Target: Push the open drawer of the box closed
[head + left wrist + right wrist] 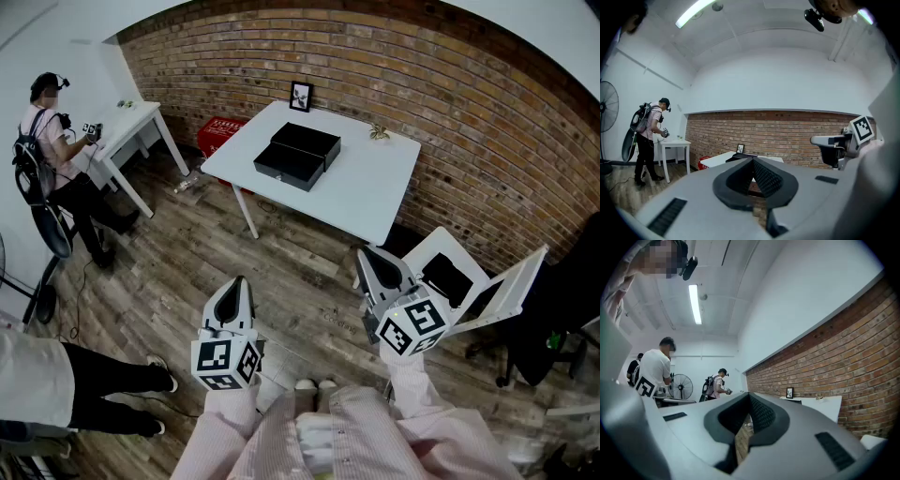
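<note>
A black box (306, 142) sits on the white table (375, 187) across the room, its open drawer (284, 168) sticking out toward the table's front-left edge. Both grippers are held low over the wooden floor, far short of the table. My left gripper (240, 280) points at the table with its jaws shut and nothing in them; in the left gripper view (753, 159) the box (739, 157) shows just past the tips. My right gripper (367, 250) is also shut and empty (749, 395), aimed left of the table (829, 406).
A framed picture (301, 96) and a small ornament (379, 132) stand at the table's back edge. A red crate (217, 134) lies behind the table. A person (47, 122) stands at a second white table (131, 120). A white chair (469, 281) is right of my right gripper.
</note>
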`<state>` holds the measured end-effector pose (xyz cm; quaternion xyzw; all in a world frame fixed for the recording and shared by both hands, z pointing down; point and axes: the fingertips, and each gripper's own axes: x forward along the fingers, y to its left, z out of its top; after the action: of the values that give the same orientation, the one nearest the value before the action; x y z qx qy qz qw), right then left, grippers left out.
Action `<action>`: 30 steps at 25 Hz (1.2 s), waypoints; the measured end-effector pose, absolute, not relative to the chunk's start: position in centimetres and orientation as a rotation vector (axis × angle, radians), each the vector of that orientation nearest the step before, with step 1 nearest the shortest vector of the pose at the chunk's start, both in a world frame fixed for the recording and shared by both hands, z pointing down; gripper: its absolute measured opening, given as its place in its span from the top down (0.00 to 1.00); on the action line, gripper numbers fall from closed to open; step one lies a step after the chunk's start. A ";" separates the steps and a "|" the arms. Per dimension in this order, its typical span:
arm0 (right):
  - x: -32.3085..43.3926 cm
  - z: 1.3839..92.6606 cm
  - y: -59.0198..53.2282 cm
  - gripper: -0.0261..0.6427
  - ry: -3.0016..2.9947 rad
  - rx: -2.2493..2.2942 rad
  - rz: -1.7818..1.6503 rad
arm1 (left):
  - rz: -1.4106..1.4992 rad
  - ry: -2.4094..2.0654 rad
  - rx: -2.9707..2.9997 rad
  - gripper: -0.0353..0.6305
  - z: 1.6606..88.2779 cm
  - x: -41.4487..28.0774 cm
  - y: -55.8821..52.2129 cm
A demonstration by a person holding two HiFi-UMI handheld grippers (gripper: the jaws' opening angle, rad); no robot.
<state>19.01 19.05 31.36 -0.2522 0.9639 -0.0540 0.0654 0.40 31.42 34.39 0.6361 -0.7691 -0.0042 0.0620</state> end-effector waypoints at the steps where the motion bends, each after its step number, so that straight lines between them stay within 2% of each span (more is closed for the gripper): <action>1: 19.1 31.3 19.0 0.96 2.911 -0.760 -0.165 | -0.013 -2.325 1.921 0.95 34.3 0.6 31.4; 22: 21.7 32.8 17.6 0.96 2.928 -0.758 -0.197 | -0.005 -2.399 1.792 0.95 35.0 0.9 32.2; 26: 21.5 33.5 17.5 0.96 2.937 -0.740 -0.215 | -0.016 -2.435 1.775 0.77 35.0 0.8 32.2; 30: 21.2 33.8 17.3 0.96 2.946 -0.726 -0.229 | -0.025 -2.428 1.787 0.68 35.1 1.0 31.8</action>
<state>21.25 17.28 33.76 -0.2383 0.9670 -0.0752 0.0493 1.02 31.84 35.15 0.5915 -0.8038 -0.0084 0.0636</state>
